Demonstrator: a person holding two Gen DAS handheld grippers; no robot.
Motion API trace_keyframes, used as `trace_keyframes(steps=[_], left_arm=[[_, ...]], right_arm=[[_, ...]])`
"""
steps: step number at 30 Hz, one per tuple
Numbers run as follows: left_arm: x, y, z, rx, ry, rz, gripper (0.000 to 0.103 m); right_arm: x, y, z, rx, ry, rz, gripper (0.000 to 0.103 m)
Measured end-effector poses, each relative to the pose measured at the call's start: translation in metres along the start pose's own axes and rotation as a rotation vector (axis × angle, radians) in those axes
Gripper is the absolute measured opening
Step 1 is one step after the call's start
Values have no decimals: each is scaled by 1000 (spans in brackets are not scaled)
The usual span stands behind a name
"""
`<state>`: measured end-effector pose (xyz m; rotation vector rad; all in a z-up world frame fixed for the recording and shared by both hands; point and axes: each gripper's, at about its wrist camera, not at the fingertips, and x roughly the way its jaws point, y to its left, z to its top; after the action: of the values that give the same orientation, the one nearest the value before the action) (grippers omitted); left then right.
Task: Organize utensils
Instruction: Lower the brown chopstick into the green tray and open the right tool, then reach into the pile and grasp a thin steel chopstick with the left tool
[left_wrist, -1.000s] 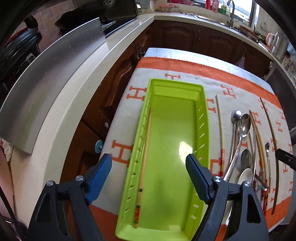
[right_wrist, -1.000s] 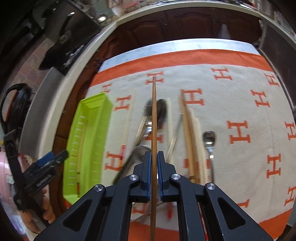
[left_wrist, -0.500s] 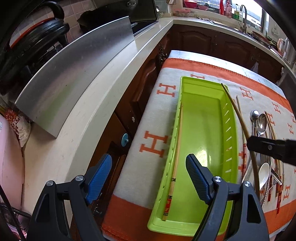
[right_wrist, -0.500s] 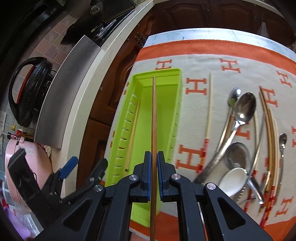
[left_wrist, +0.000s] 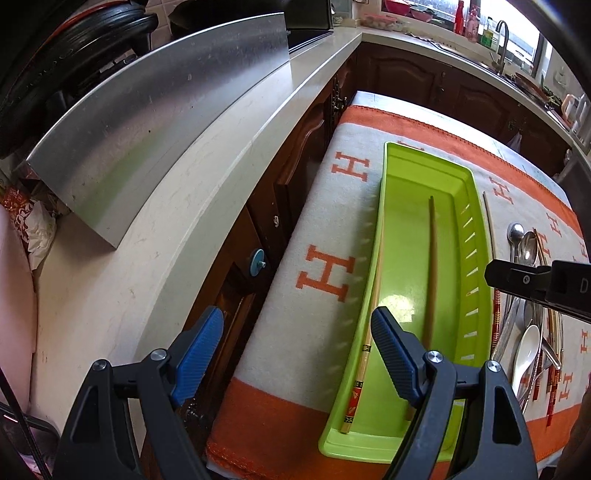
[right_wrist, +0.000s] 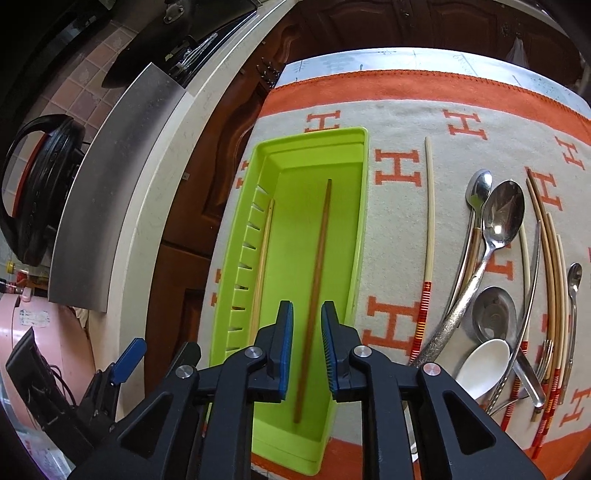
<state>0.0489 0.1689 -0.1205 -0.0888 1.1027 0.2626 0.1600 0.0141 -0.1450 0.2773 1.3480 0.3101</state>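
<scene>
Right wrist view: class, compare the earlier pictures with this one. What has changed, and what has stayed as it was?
The right gripper carried the brown chopstick from the utensil pile to over the green tray. Its jaws have just been opening, letting go; the chopstick now lies in the tray, between the pads but untouched. Unchanged: the pale chopstick in the tray, and the left gripper open and empty.

Orange "H" letters pattern the cloth (right_wrist: 461, 110).

The right gripper (right_wrist: 307, 345) points steeply down over the near end of the green tray (right_wrist: 360, 221); its jaws have just been opening and now stand slightly apart, pads touching nothing. The left gripper (left_wrist: 297, 356) hangs wide open and empty over the tray's left rim.
</scene>
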Motion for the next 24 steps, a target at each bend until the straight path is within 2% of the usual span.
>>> trace_keyframes(steps=[9,19,24], left_arm=[[2,-13,-3,3,24,-38,81],[-7,-28,-6,8,23,-65,82],[-21,-47,-7,30,-15,-117,83]], right_arm=[[-21,-6,-17,-67,-58,-33,33],[-75,-49,-41,-131,-233,-113,33],[-106,-84,-51,-140,-290,-157,33]])
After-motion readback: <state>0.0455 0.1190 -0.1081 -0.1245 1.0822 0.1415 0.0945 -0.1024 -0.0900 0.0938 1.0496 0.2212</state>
